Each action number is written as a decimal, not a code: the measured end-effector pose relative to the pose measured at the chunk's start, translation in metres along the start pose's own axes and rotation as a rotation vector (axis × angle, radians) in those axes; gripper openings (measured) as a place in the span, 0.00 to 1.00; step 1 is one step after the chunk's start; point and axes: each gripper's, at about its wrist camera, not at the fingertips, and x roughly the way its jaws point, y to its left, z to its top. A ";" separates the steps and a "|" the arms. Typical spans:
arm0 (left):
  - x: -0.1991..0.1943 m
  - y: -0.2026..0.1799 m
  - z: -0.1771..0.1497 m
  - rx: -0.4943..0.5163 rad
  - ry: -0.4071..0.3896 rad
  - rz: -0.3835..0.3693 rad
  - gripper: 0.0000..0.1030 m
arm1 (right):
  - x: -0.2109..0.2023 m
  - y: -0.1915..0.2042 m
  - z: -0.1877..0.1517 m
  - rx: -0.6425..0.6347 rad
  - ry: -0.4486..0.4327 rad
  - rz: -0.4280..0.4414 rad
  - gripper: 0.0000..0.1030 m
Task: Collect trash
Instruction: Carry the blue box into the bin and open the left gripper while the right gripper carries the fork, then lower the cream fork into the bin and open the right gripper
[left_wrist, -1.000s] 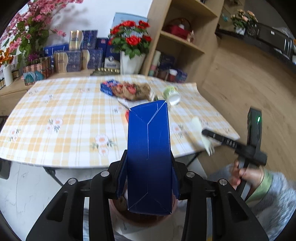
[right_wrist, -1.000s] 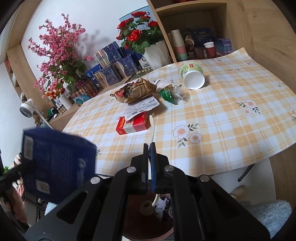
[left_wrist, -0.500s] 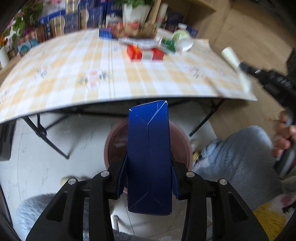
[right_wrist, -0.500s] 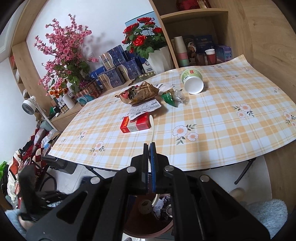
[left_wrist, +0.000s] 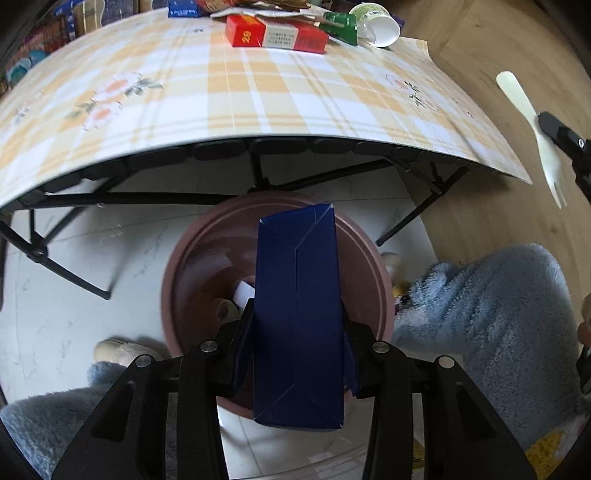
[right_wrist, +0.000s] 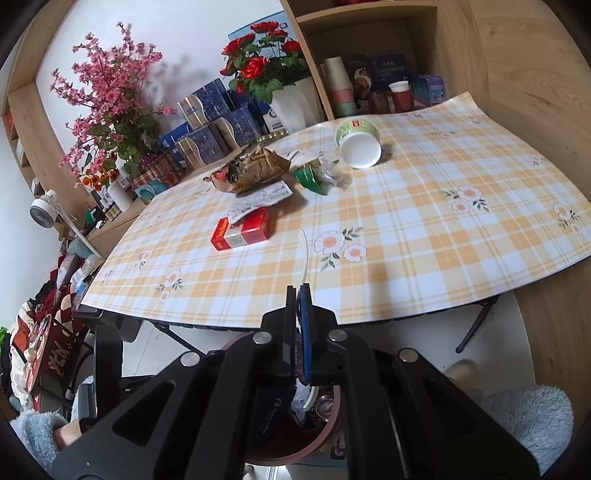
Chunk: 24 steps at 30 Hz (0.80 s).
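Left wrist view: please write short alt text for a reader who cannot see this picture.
The left claw grips a dark blue carton directly above a round brown bin on the white floor, in front of a table with a checked cloth. At the right edge, the right claw holds a white plastic fork.

I am tilting my left gripper steeply downward at the bottom centre of its frame, its jaws clamping something between them. I am holding my right gripper fully closed, low in the centre of its frame.
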 end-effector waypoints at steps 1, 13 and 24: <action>0.000 0.001 0.001 -0.009 -0.004 -0.015 0.40 | 0.001 0.000 -0.001 -0.001 0.005 0.000 0.06; -0.073 0.016 0.007 -0.099 -0.330 0.021 0.79 | 0.023 0.018 -0.014 -0.046 0.075 0.025 0.06; -0.168 0.031 -0.011 0.005 -0.652 0.258 0.94 | 0.041 0.044 -0.030 -0.109 0.142 0.060 0.06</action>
